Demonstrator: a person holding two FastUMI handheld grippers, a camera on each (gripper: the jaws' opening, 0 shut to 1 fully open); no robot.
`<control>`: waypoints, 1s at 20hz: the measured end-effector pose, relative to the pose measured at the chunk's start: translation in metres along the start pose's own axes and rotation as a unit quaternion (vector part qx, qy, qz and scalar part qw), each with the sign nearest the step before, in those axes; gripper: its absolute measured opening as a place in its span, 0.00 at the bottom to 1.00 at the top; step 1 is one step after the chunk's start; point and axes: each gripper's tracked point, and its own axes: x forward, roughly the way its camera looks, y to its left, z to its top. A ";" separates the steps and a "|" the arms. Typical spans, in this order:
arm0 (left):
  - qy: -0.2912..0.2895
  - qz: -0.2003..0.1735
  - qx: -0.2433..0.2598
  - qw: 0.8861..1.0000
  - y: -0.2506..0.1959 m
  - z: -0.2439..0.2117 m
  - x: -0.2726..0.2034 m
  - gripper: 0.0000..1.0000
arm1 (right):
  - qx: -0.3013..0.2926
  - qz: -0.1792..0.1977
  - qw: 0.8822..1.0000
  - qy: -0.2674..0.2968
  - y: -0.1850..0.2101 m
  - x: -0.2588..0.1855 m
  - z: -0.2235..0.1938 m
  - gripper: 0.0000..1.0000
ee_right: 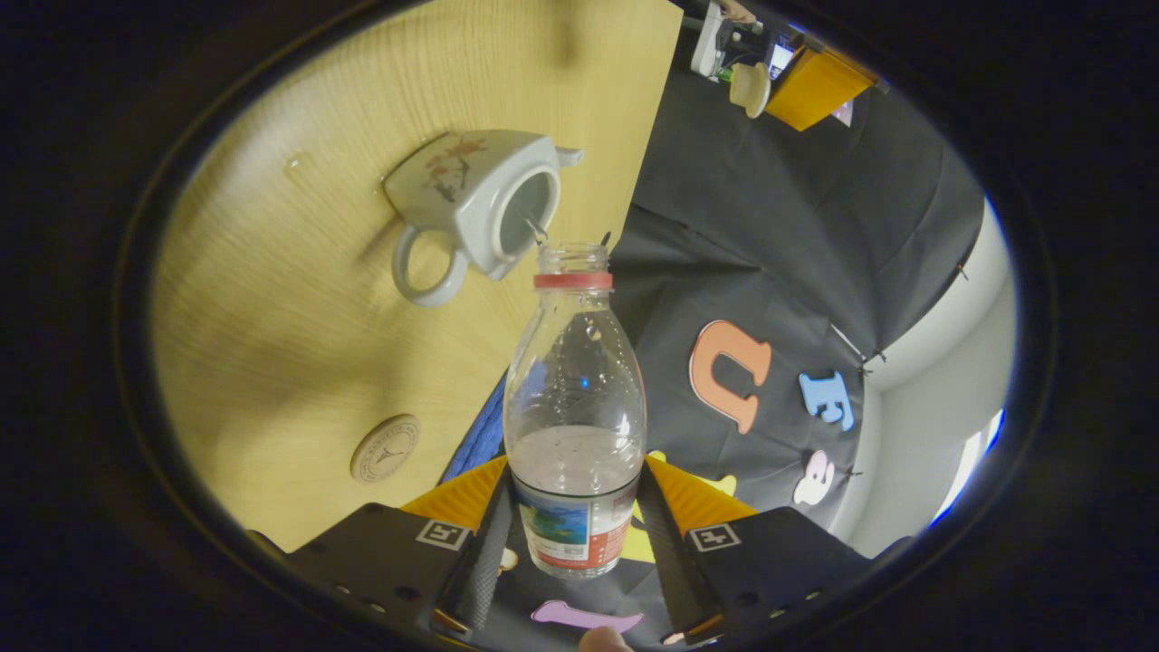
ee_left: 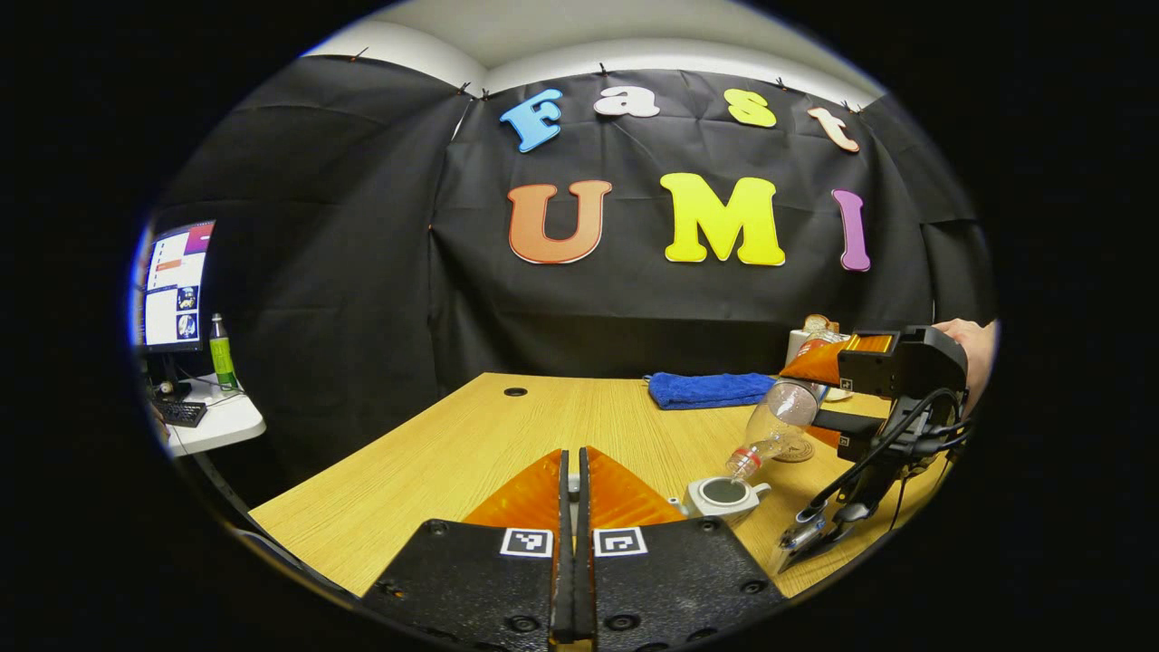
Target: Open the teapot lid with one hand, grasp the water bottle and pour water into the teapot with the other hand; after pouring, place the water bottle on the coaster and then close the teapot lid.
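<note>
Two grippers work over a wooden bench, the largest thing here. At its far edge lies a blue towel, with a pale container just beside it that is half hidden and hard to make out. Off to the side stands a small white table carrying a monitor, a green bottle and a keyboard.

In the left gripper view, the right gripper reaches in from the side, held by a hand cut off at the edge. Its fingers are clamped on the lower body of a clear water bottle, one on each side of the label. The bottle is tilted neck down, its open mouth just above the open teapot, and a thin stream of water runs from it into the pot. A little water is left in the bottle.

The teapot sits on the bench, white with a faint pattern on its side, handle and spout showing. A few water drops lie on the wood beside it.

The left gripper is raised above the bench near the teapot, fingers drawn nearly together around the lid. In its own view the lid is almost wholly hidden between the fingers; the right gripper view shows it as a small pale cap.

The round coaster lies bare on the bench, near the teapot, partly hidden behind the bottle in the left gripper view.
</note>
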 end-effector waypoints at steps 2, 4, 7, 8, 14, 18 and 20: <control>0.001 0.000 0.000 1.000 0.000 0.000 0.000 0.03 | -0.011 -0.011 1.000 -0.003 -0.001 0.000 0.001 0.72; 0.001 0.000 0.000 1.000 0.000 0.001 0.000 0.03 | -0.020 -0.016 1.000 -0.005 -0.004 0.000 0.001 0.73; 0.000 0.000 -0.001 1.000 0.000 0.001 0.000 0.03 | -0.028 -0.019 0.999 -0.005 -0.008 -0.002 0.001 0.72; 0.000 0.000 -0.001 1.000 0.000 0.002 0.000 0.03 | -0.032 -0.021 0.999 -0.004 -0.010 -0.003 0.000 0.72; -0.002 -0.003 -0.002 1.000 0.001 0.004 -0.001 0.03 | -0.045 -0.031 0.998 -0.007 -0.017 -0.004 0.002 0.73; -0.004 0.001 -0.004 1.000 0.002 0.005 -0.002 0.03 | -0.044 -0.034 0.998 -0.006 -0.019 -0.004 0.002 0.72; -0.005 0.000 -0.003 1.000 0.001 0.005 -0.002 0.03 | -0.044 -0.035 0.998 -0.006 -0.019 -0.005 0.001 0.72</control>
